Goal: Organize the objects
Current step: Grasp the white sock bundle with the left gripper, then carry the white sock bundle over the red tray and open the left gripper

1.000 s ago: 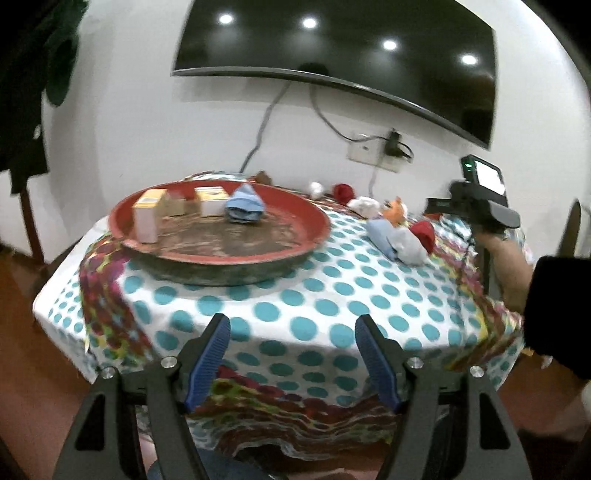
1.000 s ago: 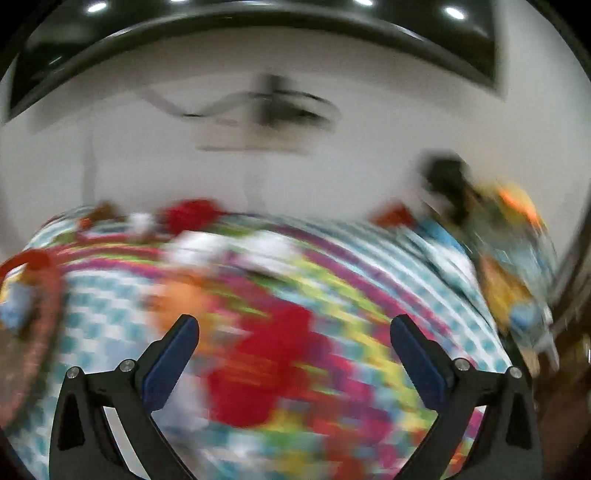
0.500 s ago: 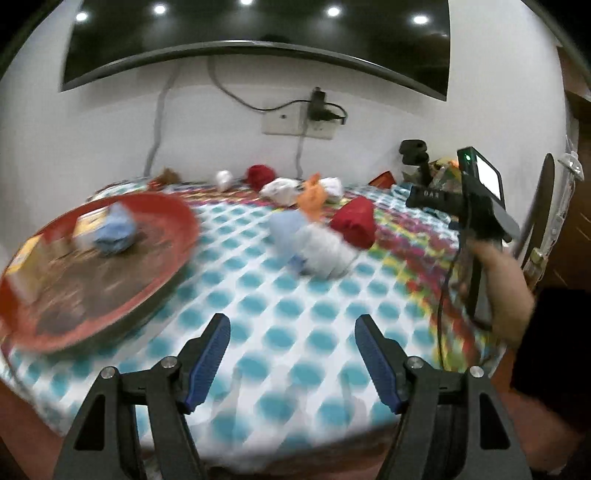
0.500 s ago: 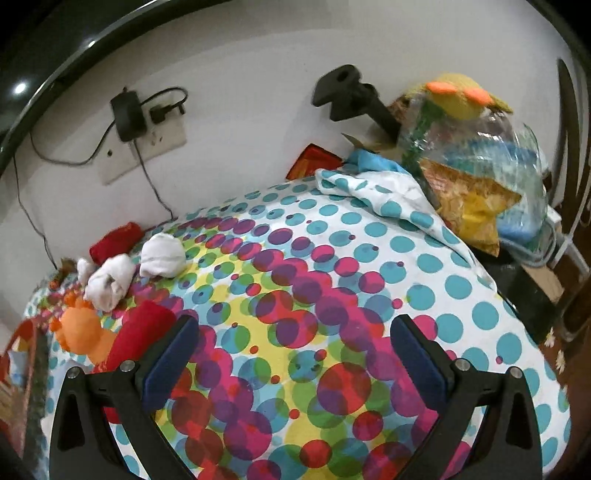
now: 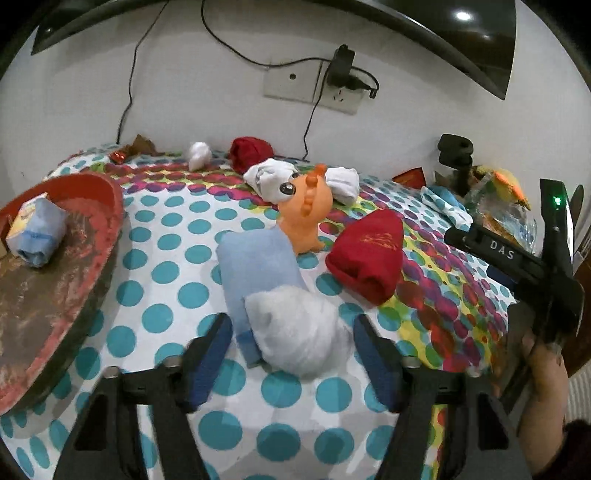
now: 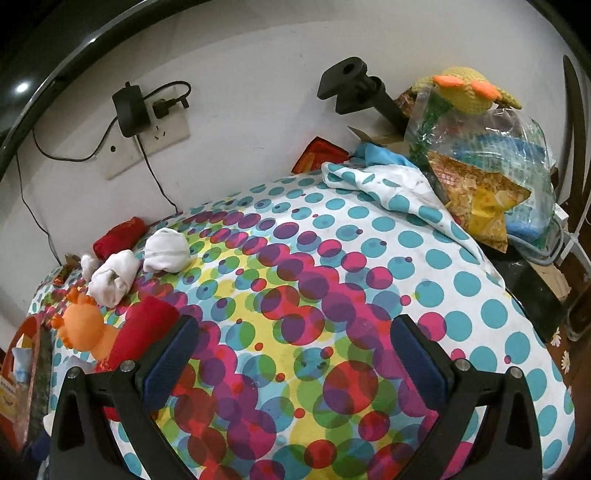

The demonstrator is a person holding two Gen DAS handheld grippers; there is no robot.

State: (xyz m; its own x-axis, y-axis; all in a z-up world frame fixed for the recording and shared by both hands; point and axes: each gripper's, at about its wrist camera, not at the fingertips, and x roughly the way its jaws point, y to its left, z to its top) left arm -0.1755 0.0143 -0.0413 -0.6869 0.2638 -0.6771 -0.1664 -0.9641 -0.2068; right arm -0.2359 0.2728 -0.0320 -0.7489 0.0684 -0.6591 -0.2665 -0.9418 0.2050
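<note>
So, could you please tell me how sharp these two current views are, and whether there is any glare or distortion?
Left wrist view: mostly sharp, the white sock bundle slightly soft; ceiling lights reflect in the TV. Right wrist view: crisp, strong fisheye bulging the tablecloth.

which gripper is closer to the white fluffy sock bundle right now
Left. The left gripper has its open jaws on either side of the white fluffy bundle. The right gripper hangs open over bare tablecloth, farther right.

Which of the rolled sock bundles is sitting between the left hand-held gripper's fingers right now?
The fluffy white bundle, lying against the light blue roll. It sits between the open left hand-held gripper; the red bundle lies farther off.
</note>
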